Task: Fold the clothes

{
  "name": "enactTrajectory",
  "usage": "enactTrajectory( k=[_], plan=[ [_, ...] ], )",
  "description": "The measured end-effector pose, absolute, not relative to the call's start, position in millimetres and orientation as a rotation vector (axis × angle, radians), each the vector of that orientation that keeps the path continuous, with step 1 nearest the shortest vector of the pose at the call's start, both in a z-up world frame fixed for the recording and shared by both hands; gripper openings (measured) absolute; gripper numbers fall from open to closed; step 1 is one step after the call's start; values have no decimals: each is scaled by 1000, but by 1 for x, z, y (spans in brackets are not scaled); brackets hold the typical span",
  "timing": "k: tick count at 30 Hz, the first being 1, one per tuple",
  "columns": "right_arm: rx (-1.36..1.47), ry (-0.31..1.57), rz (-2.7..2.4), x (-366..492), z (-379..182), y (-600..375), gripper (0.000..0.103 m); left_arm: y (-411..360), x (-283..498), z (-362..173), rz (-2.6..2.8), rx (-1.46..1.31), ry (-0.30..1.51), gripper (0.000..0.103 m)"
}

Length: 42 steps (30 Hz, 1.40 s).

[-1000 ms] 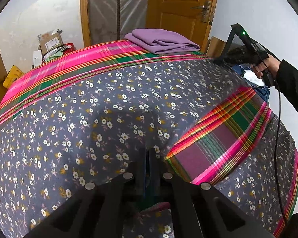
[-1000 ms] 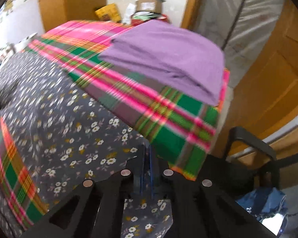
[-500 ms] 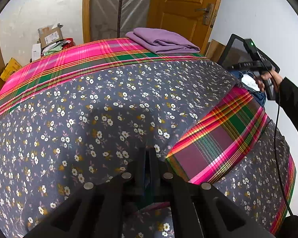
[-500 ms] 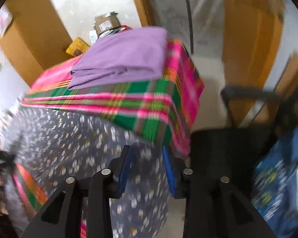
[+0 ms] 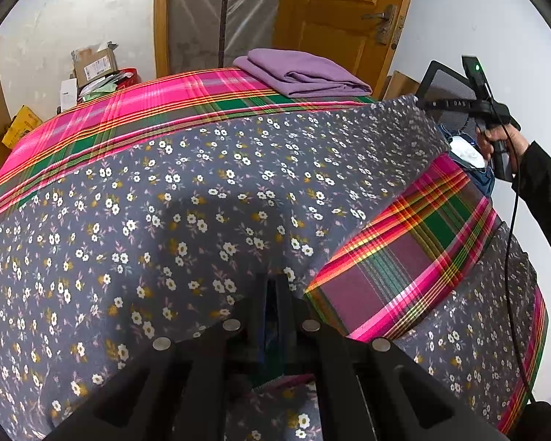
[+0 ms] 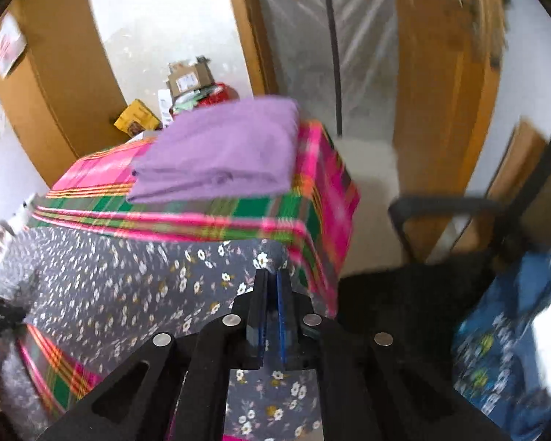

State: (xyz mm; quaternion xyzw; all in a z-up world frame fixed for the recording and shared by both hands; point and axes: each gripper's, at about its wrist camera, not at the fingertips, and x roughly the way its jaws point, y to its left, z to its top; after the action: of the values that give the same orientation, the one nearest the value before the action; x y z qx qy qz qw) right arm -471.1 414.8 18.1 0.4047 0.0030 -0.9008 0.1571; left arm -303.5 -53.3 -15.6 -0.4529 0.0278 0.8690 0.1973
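Here, right claw [image 6: 272, 275] closing, angled down

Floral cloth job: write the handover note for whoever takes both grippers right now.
Left gripper: shut on the near edge of the floral cloth.
Right gripper: closing on the cloth's far corner, fabric between its fingers.
Cloth lies spread over the plaid-covered table, one corner turned back.
Done: folded purple cloth sits at the table's far end.
Left: fold the floral cloth and stack it.
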Motion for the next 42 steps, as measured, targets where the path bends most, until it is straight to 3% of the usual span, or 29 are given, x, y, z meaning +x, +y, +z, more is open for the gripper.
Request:
enactTrajectory(
  k=[3,7,14,16,20,23,27,29,31,34,39,42],
  plan=[
    [1221,20,-2661,-476,18,431,31,-54,-299,-11,2433,-1254,65,3],
    [1351,-225,-2697,-473,2,465,31,-57,-291,-1,2436,-1209,42,3],
    [1319,-361,-2574,-428,-6,453,31,-55,-292,1,2443,-1201,-1,3],
    [1357,-502,-2531,-414,-17,457,31,-56,-288,0,2440,-1200,-6,3],
    [1302,-981,-2390,-392,-43,488,32,-58,-284,0,2440,-1203,-8,3],
    [1235,-1183,-2264,-384,-57,496,34,-58,-283,0,2440,-1207,-19,3],
    [1233,-1195,-2244,-390,-60,486,37,-55,-281,1,2438,-1203,-27,3],
    [1252,-1187,-2268,-394,-60,486,33,-54,-280,1,2438,-1203,-23,3],
    [1287,-1138,-2321,-396,-61,485,17,-54,-279,0,2440,-1207,-21,3],
    [1255,-1039,-2415,-388,-49,482,7,-55,-279,-1,2444,-1215,-22,3],
    [1210,-958,-2503,-375,-37,483,7,-59,-280,0,2457,-1214,-39,3],
    [1325,-894,-2539,-377,-44,482,13,-62,-278,2,2465,-1207,-51,3]
  ],
)
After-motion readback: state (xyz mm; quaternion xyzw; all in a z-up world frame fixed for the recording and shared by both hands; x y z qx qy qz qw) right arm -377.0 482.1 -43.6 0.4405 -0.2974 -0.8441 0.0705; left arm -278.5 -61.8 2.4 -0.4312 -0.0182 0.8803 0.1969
